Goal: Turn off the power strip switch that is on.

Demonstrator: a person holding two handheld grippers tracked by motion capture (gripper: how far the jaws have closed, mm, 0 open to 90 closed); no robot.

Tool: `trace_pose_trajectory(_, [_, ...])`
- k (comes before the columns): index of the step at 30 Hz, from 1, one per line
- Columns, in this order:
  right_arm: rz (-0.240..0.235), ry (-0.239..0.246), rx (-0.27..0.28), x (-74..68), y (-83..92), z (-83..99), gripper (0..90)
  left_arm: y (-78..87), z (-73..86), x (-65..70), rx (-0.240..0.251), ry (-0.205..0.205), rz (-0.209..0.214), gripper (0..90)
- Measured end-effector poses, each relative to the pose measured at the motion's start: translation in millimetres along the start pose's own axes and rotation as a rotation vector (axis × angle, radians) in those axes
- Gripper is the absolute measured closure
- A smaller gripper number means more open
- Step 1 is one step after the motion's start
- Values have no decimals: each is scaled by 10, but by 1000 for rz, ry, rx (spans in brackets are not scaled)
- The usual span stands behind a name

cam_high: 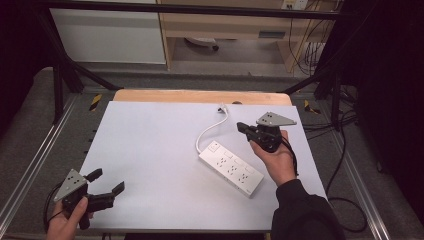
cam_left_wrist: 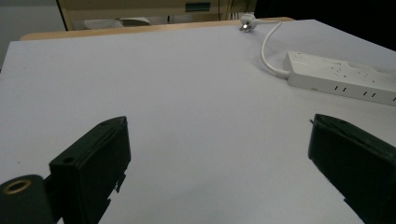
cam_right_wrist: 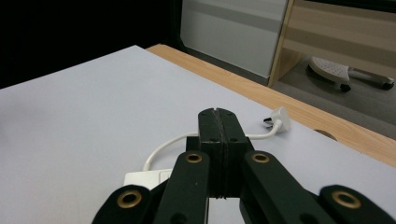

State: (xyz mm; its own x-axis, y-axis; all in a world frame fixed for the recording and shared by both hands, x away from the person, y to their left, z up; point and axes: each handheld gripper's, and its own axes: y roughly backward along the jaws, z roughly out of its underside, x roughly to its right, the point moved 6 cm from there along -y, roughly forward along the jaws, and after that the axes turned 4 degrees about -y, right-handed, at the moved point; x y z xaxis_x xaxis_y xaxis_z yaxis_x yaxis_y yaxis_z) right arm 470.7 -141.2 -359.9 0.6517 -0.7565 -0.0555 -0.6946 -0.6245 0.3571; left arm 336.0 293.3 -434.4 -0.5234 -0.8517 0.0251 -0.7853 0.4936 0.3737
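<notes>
Right gripper (cam_high: 243,128): held above the far end of the power strip; jaws pressed flat together, nothing between them, as is confirmed in the right gripper view (cam_right_wrist: 218,113).
Left gripper (cam_high: 106,182): held low at the near left corner of the table, well apart from the work; jaws spread wide and empty, seen likewise in the left gripper view (cam_left_wrist: 219,135).
Power strip (cam_high: 230,168): white, laid flat and slanted on the right half of the table, just below the right gripper; no contact with either gripper is seen.
Cord (cam_high: 210,128): white, curved from the strip's far end toward the back edge.
Plug (cam_high: 222,107): lying loose near the back edge of the table, not inserted anywhere.
Table (cam_high: 150,150): pale sheet over a wooden top.
Done so far: judged as approach only; nothing is gripped or lifted.
Left to do: judged as nearly everything; the right jaws must be opened before strip, cord or plug can be taken.
</notes>
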Motion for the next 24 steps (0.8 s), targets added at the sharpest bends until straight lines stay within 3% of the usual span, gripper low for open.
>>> trace_pose_trajectory(13, [1, 10, -36, 0, -123, 61, 900, 12, 4, -31, -4, 3, -11, 56])
trace_pose_trajectory(24, [-18, -30, -37, 12, -206, 93, 900, -2, 13, -18, -13, -2, -10, 56])
